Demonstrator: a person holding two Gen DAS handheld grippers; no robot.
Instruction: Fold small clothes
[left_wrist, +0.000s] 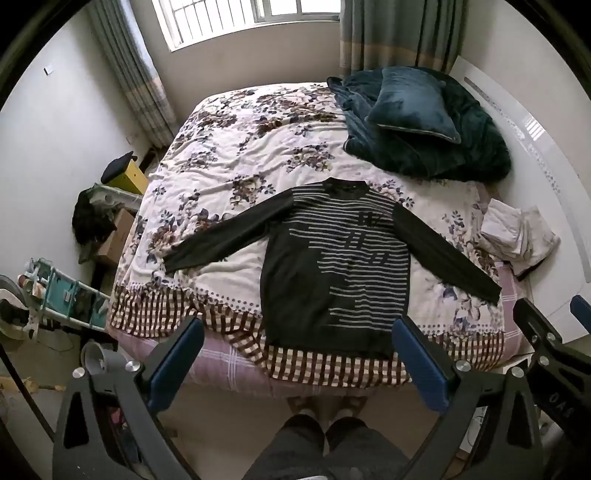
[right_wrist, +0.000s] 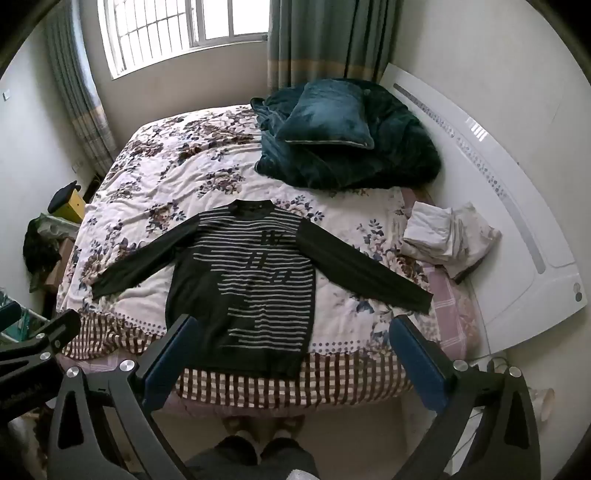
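Note:
A dark long-sleeved sweater with grey stripes (left_wrist: 332, 266) lies flat on the floral bedspread (left_wrist: 229, 162), collar toward the window, both sleeves spread out to the sides. It also shows in the right wrist view (right_wrist: 243, 280). My left gripper (left_wrist: 297, 354) is open and empty, held high above the bed's near edge, in front of the sweater's hem. My right gripper (right_wrist: 291, 354) is open and empty, at the same height, to the right of the left one. Neither touches the sweater.
A dark teal blanket with a cushion (left_wrist: 417, 122) lies at the bed's far right. A folded pale cloth pile (right_wrist: 447, 236) sits by the white headboard (right_wrist: 498, 206). Boxes and clutter (left_wrist: 99, 221) stand on the floor left of the bed. The person's legs (left_wrist: 325, 443) stand at the bed's foot.

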